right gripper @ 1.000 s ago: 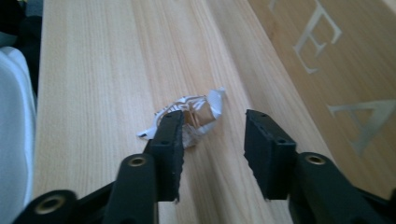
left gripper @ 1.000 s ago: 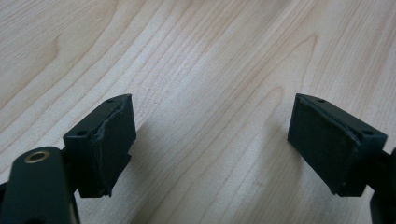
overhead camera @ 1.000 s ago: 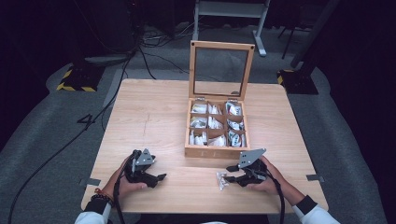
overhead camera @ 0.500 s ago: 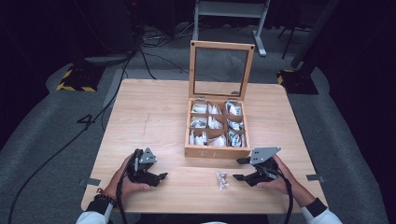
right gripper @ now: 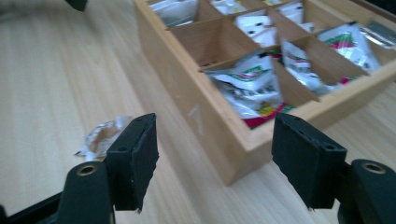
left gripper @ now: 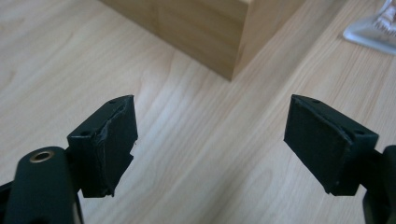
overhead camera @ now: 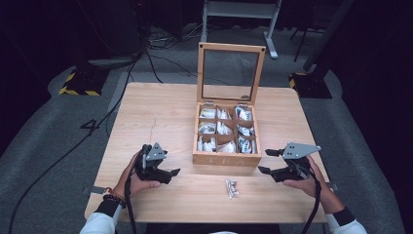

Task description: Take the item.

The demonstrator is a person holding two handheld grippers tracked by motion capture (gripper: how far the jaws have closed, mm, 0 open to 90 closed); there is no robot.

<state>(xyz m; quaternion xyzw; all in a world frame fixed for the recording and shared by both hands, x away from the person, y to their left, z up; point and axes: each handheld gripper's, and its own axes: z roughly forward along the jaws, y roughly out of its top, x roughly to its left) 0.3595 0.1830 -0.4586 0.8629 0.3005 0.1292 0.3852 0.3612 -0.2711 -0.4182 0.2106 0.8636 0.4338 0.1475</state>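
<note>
One packet set down left of right gripper, jaws just opened, empty; left gripper wide, empty; remaining packets boxed.

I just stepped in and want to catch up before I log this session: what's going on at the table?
A person sits at a wooden table with a gripper in each hand. A wooden box of small packets stands open, lid up. One packet lies on the table in front of the box, apart from both grippers. The right gripper has just been opening its jaws, with nothing between them, beside the box. The left gripper is open and empty too.
</note>
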